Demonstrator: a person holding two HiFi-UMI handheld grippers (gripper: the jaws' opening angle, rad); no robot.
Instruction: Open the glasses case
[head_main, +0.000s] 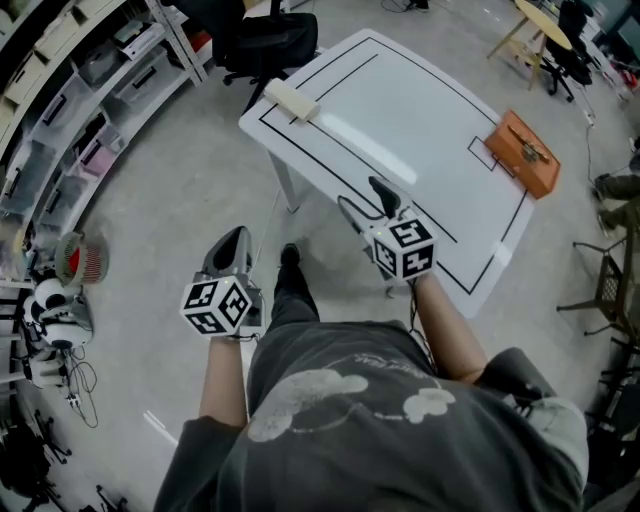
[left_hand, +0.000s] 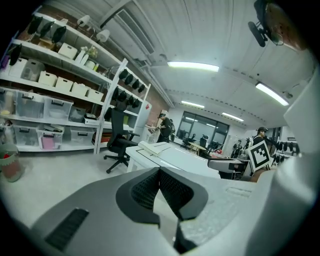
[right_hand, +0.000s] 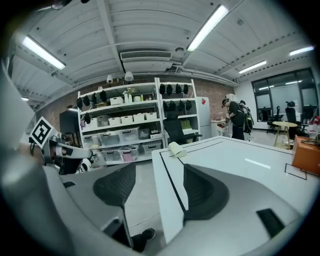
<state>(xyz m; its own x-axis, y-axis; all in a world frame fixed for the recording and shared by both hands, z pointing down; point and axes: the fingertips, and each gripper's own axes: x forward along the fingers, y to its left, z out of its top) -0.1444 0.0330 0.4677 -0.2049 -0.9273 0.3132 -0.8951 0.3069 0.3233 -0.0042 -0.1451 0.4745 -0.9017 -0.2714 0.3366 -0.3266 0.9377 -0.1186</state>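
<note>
A cream oblong case (head_main: 290, 100) lies at the far left corner of the white table (head_main: 400, 120). It also shows in the right gripper view (right_hand: 175, 149) and, small, in the left gripper view (left_hand: 152, 146). An orange-brown case with a clasp (head_main: 522, 152) sits at the table's right edge (right_hand: 306, 154). My right gripper (head_main: 362, 195) hovers over the table's near edge with its jaws wide apart (right_hand: 159, 170) and nothing between them. Off the table, over the floor, my left gripper (head_main: 232, 240) has its pads touching at the tips (left_hand: 159, 171). Both are far from either case.
Shelves with plastic bins (head_main: 70, 110) line the left wall. A black office chair (head_main: 265, 40) stands behind the table's far left corner. A small red fan (head_main: 80, 262) and cables lie on the floor at left. A wooden table (head_main: 540, 30) and chairs stand at right.
</note>
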